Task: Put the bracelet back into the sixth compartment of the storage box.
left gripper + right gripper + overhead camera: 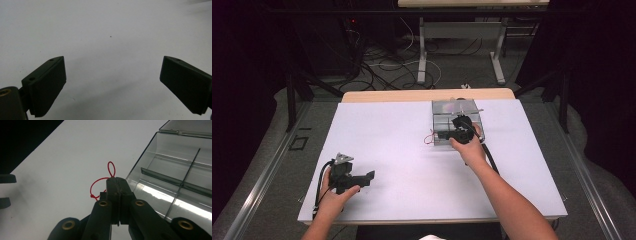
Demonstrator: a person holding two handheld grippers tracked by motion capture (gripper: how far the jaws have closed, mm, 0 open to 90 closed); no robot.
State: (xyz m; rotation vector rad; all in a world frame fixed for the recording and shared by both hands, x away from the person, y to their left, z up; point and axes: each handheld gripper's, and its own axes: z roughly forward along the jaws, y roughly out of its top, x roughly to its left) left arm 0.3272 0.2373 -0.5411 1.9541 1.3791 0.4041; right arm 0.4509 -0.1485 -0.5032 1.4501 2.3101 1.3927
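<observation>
Pressed together at the bottom of the right gripper view, the right claw pinches a thin red string, whose loops curl out just ahead of and to the left of its tips. Immediately to its right stands a clear plastic box with dividers inside, its near wall almost touching the claw; holding the string this close to the box suggests it is being carried to or from a compartment, though which is unclear. Seen from above, the left claw rests well apart on the white worktop, spread wide and empty, probably parked out of the way.
</observation>
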